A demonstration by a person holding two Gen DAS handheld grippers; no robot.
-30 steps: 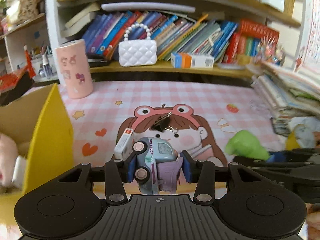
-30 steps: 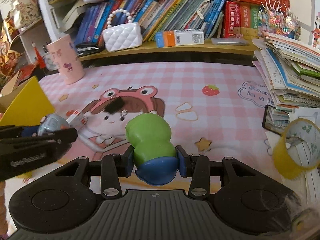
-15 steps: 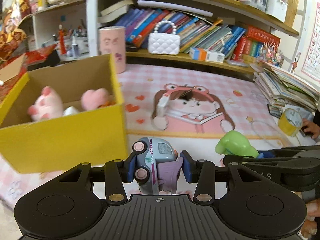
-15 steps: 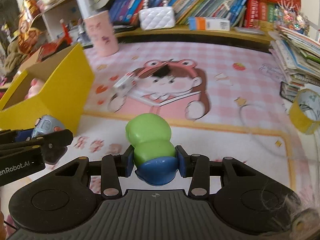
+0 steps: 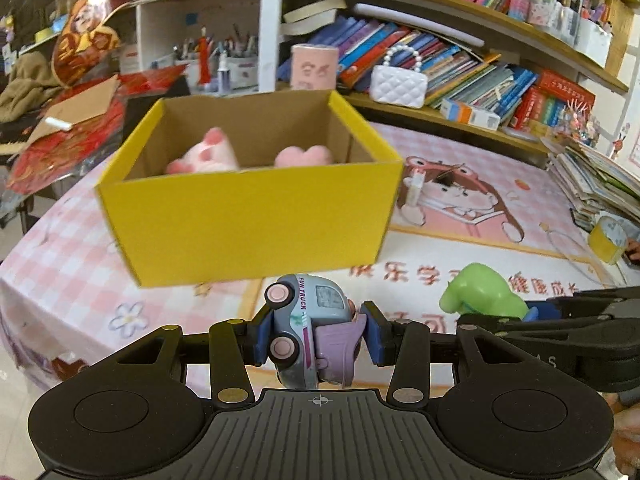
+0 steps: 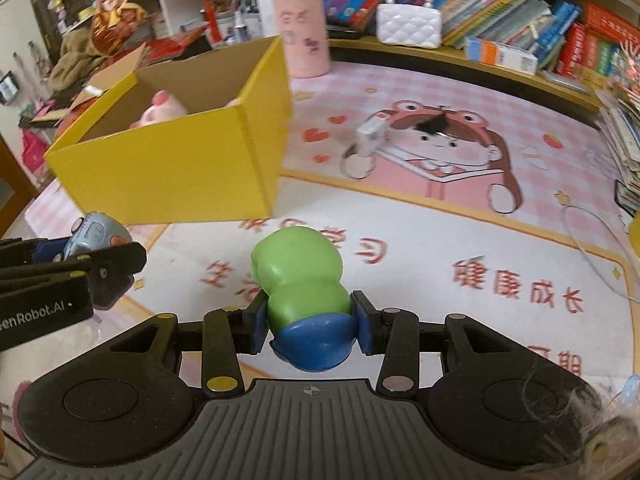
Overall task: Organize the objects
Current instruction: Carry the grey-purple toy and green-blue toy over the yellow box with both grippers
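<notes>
At the bottom centre of the left wrist view, the left gripper [image 5: 317, 334] clamps a glossy grey-blue toy truck [image 5: 308, 322] with round pink wheels, just below the matte yellow cardboard box [image 5: 248, 220] holding pink plush toys [image 5: 208, 156]. The right gripper [image 6: 308, 326] squeezes a smooth, bulbous green-and-blue figure [image 6: 304, 296] at lower centre, over the pink checked cartoon mat [image 6: 460, 248].

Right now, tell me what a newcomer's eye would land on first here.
The bright yellow box dominates, standing open on the pink checked table mat with pink plush toys inside. Just short of it, the left gripper clamps a small toy truck and the right gripper clamps a green and blue toy figure. Behind, shelves crammed with books hold a white quilted purse.
</notes>
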